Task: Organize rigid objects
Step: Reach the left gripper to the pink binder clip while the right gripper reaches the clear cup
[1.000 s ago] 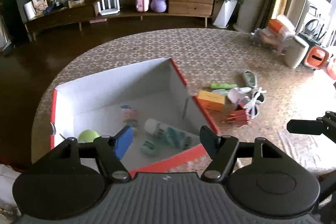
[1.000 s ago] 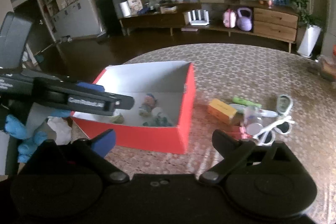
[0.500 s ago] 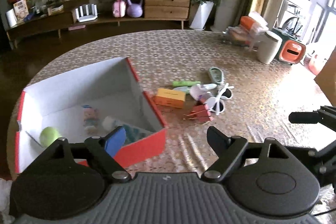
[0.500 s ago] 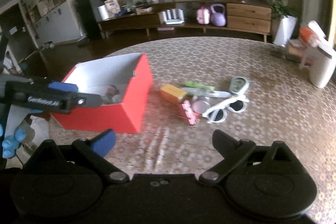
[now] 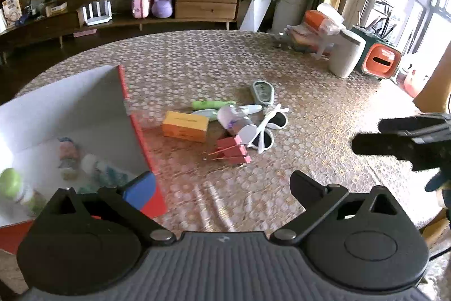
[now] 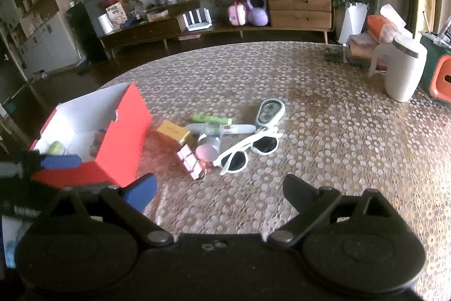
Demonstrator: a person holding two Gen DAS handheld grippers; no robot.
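Observation:
A red box (image 5: 141, 137) (image 6: 124, 140) with a white inside stands at the left of the table; a green ball (image 5: 10, 182), a small figure (image 5: 66, 151) and a pale tube (image 5: 101, 167) lie in it. To its right lies a pile: an orange box (image 5: 185, 126) (image 6: 173, 131), a pink block (image 5: 232, 150) (image 6: 190, 161), white sunglasses (image 5: 267, 131) (image 6: 248, 150), a green tube (image 5: 212, 104), a white cylinder (image 5: 235, 122) and a grey oval device (image 5: 262, 92) (image 6: 270, 110). My left gripper (image 5: 222, 186) is open and empty by the red box corner. My right gripper (image 6: 220, 189) is open and empty before the pile.
The round table has a patterned cloth (image 5: 324, 109). A long wooden sideboard (image 5: 205, 2) lines the far wall. A white bin (image 5: 345, 52) and an orange stool (image 5: 382, 61) stand on the floor at the right.
Both grippers have swung right, away from above the red box and toward the pile of loose objects. Both stay open and empty.

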